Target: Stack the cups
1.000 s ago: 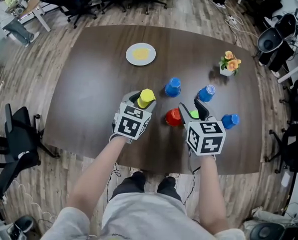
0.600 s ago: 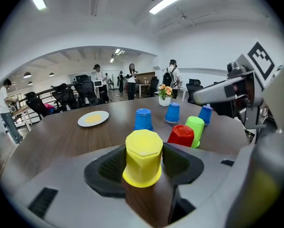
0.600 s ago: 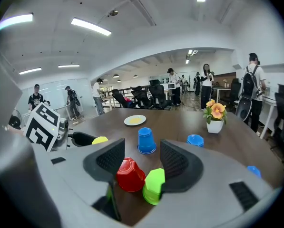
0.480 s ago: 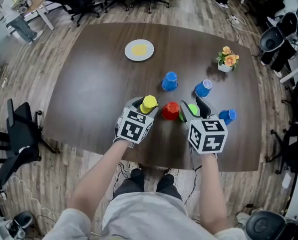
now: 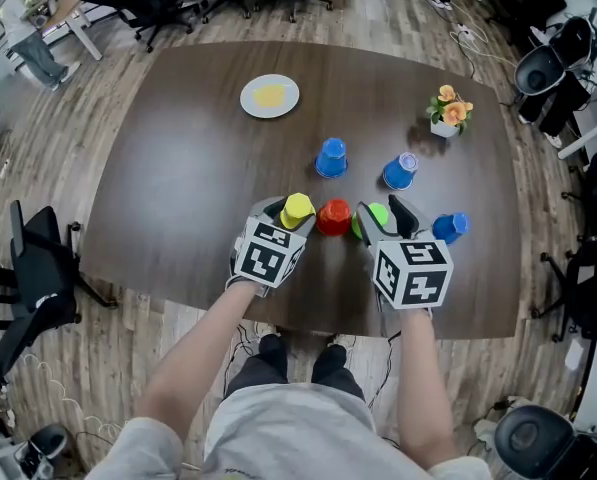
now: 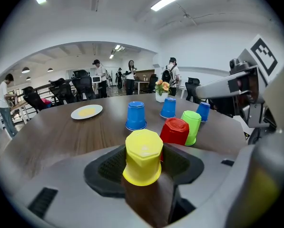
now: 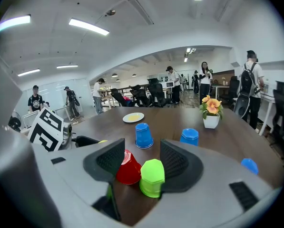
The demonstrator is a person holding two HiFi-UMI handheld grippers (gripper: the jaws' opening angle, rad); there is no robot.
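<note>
At a dark wood table (image 5: 178, 178), a person works two handheld grippers over a scatter of upturned plastic cups, none yet stacked. The left gripper (image 5: 291, 211) is clenched on a yellow cup (image 6: 142, 158), both pads against its sides, its rim just clear of the wood. It hangs just beside a red cup (image 5: 333, 216), which stands on the table between the two grippers. The right gripper (image 7: 142, 161) is released, jaws wide, with a green cup (image 7: 152, 178) standing between them close to the right pad and a gap on the other side. Green and red cups sit side by side, about touching. Three blue cups (image 5: 330, 156) (image 5: 399, 171) (image 5: 448, 227) stand farther out, apart from one another. A plate (image 5: 269, 96) and a flowerpot (image 5: 444, 116) sit toward the far edge.
</note>
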